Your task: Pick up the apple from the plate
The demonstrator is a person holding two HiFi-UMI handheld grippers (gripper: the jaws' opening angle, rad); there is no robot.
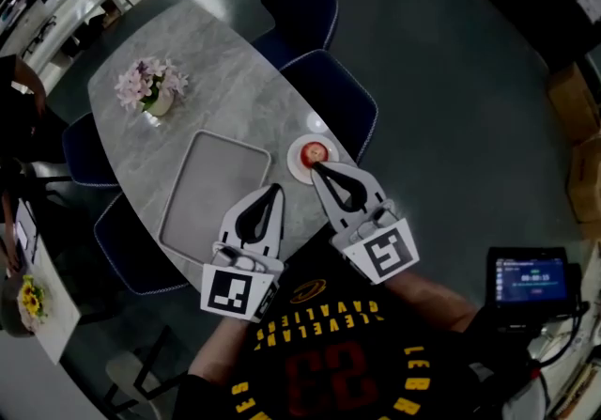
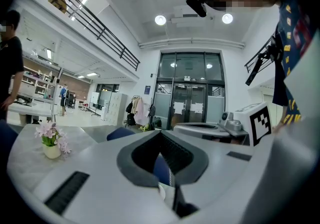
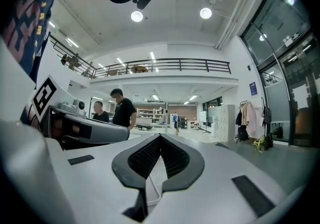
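Both of my claws are pressed together with nothing in them. The left claw (image 1: pixel 276 190) shows its tips meeting in its own view (image 2: pixel 160 132), with only a blue chair seat glimpsed through the padded opening behind them. The right claw (image 1: pixel 316 169) is just as tightly drawn (image 3: pixel 160 135), and no object sits in its gap. From my head camera the apple (image 1: pixel 316 154) – red, small – lies on the white plate (image 1: pixel 294 159) at the near right edge of the grey marbled surface (image 1: pixel 216 80). My right claw's tip comes just up to the plate's near rim, right beside the apple; I cannot tell whether it touches either. My left claw hovers over the surface edge between the plate and a pale rectangular tray (image 1: pixel 214 193), its tip near the tray's right corner. Farther off on the surface stands a small pot of pink flowers (image 1: pixel 150 85), also seen at the left of the left claw's view (image 2: pixel 50 138). Dark blue chairs (image 1: pixel 336 99) are pushed up along the far side – one just behind the plate.
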